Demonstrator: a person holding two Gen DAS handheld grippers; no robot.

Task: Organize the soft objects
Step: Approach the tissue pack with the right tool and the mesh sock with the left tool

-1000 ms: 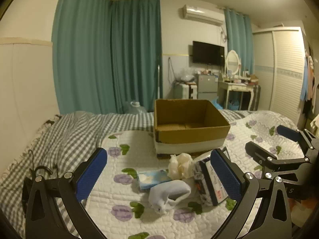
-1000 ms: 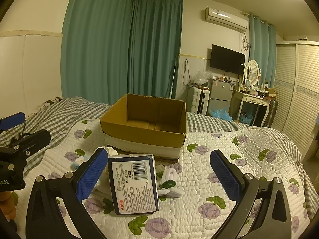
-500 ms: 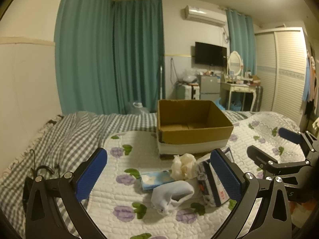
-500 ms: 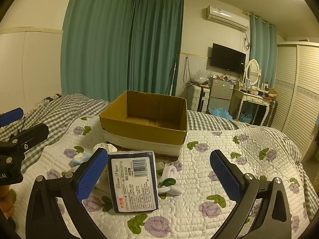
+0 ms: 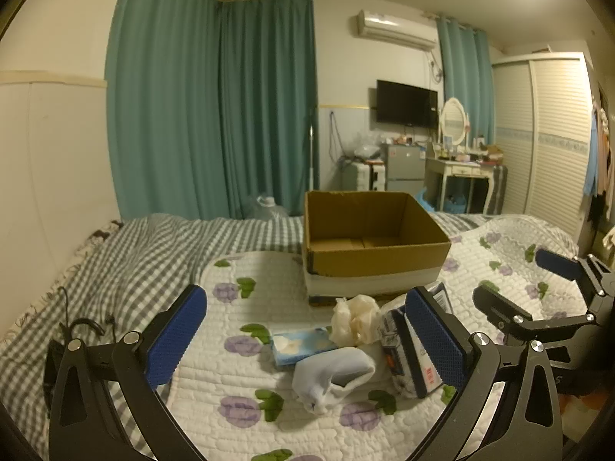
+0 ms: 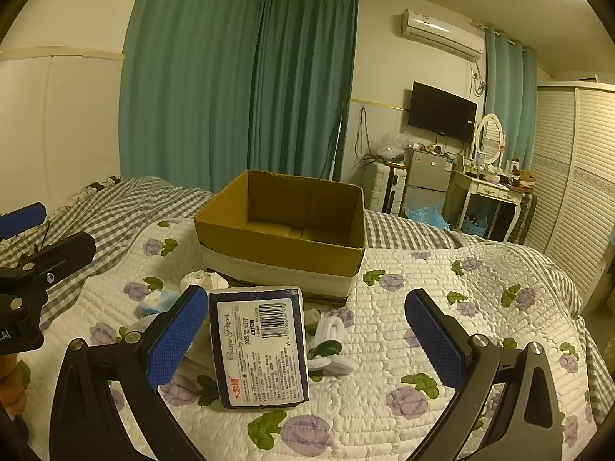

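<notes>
An empty open cardboard box [image 5: 369, 242] stands on the flowered quilt; it also shows in the right wrist view [image 6: 284, 226]. In front of it lie a pale blue sock [image 5: 330, 372], a small blue tissue pack [image 5: 300, 345], a crumpled cream cloth [image 5: 353, 319] and a dark blue tissue package [image 6: 261, 349]. White rolled socks [image 6: 330, 330] lie to the package's right. My left gripper [image 5: 305, 340] is open above the sock and tissue pack. My right gripper [image 6: 305, 340] is open, with the package between its fingers, not gripped.
The quilt [image 6: 442, 307] covers a grey checked bedspread [image 5: 127, 261]. Teal curtains [image 5: 215, 107] hang behind the bed. A fridge, a dressing table [image 6: 488, 192] and a wardrobe stand at the right. A dark cable and hanger [image 5: 77, 326] lie at the bed's left.
Both views have shifted slightly, so the box and the items sit a little further right in the left view. Both grippers stay open; nothing was grasped.
</notes>
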